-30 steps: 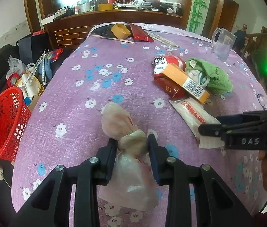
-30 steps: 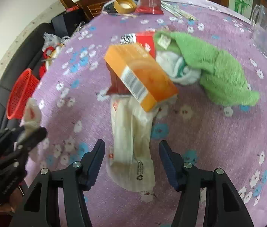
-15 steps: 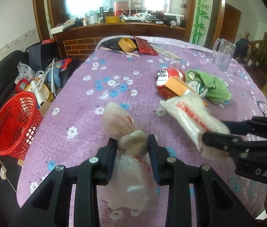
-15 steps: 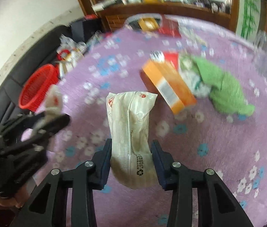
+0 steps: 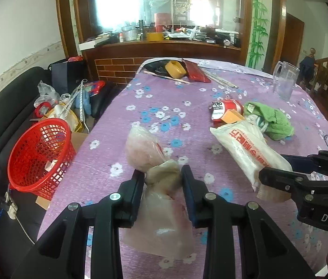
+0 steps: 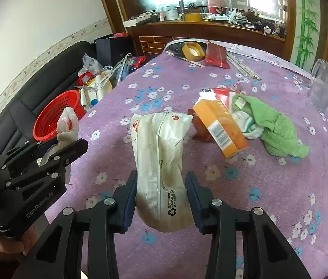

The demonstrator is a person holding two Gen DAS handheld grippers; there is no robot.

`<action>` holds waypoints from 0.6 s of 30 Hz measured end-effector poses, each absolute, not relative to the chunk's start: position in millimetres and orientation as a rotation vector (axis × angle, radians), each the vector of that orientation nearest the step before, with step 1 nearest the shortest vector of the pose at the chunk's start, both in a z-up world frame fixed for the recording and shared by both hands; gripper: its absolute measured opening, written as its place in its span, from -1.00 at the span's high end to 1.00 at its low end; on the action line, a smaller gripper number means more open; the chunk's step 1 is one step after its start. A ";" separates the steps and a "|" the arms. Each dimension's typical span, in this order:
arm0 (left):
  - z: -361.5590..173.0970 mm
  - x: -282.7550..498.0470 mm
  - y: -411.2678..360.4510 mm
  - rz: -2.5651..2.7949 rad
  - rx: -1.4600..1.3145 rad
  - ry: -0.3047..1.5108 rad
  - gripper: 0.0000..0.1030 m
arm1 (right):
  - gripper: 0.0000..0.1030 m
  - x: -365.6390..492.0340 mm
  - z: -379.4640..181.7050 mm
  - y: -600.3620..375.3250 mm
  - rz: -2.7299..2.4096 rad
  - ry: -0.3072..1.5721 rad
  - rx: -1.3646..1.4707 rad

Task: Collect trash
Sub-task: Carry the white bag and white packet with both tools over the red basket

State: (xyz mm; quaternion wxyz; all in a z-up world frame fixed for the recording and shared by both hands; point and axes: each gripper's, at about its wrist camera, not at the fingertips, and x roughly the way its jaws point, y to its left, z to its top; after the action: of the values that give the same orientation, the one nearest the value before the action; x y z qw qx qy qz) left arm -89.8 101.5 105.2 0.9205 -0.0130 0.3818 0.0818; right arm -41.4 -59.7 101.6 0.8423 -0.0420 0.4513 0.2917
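Carry step in hand: a crumpled pinkish plastic bag is pinched at its twisted neck by the left claw, and a white wrapper is clamped near its lower end by the right claw, both lifted off the purple flowered desk. A swing to the left is judged the next need, so that each piece is released over the red basket standing off the desk's left edge. An orange box and red packet are left beside the green cloth.
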 end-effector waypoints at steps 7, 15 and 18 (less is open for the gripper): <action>106.5 -94.9 109.4 0.193 -0.013 0.776 0.39 | 0.14 -43.0 101.5 -49.4 0.628 0.960 -0.093; 109.3 -99.3 117.4 0.208 0.004 0.767 0.39 | 0.14 -42.1 101.6 -41.4 0.632 0.965 -0.087; 112.2 -102.2 121.9 0.214 0.008 0.759 0.39 | 0.14 -42.2 102.6 -36.3 0.637 0.968 -0.084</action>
State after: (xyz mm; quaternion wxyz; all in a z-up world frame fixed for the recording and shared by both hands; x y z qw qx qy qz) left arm -102.2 121.9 112.2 0.9233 0.0039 0.3696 0.1041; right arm -42.2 -36.3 102.6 0.8360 -0.0397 0.4573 0.3007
